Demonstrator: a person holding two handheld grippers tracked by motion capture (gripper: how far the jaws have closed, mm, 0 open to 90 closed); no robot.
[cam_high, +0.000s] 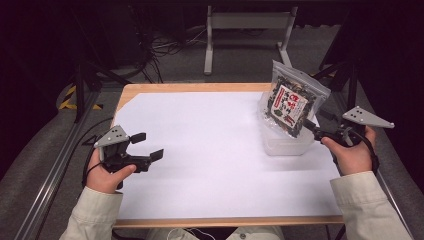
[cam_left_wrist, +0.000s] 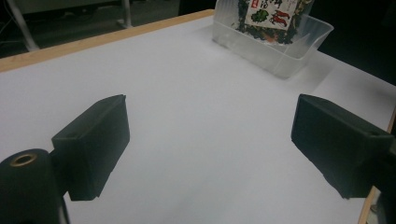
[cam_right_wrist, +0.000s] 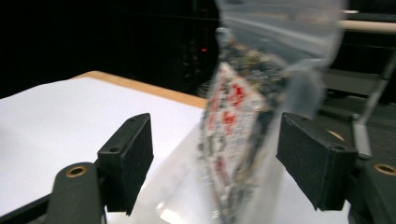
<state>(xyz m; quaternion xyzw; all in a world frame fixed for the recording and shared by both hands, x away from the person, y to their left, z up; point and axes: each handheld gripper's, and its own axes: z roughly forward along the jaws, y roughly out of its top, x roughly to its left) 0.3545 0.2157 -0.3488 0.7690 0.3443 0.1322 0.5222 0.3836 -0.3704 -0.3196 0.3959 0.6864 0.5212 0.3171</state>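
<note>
Between the right gripper (cam_right_wrist: 215, 158)'s wide jaws stands the snack bag (cam_right_wrist: 243, 121), untouched; left gripper (cam_left_wrist: 210, 154) gapes empty.

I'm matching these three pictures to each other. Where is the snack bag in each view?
High view: snack bag upper right, standing in the clear tub.
Left gripper view: top edge, right of centre.
Right gripper view: centre, between the black jaws.
Shared landmark: white table sheet.
</note>
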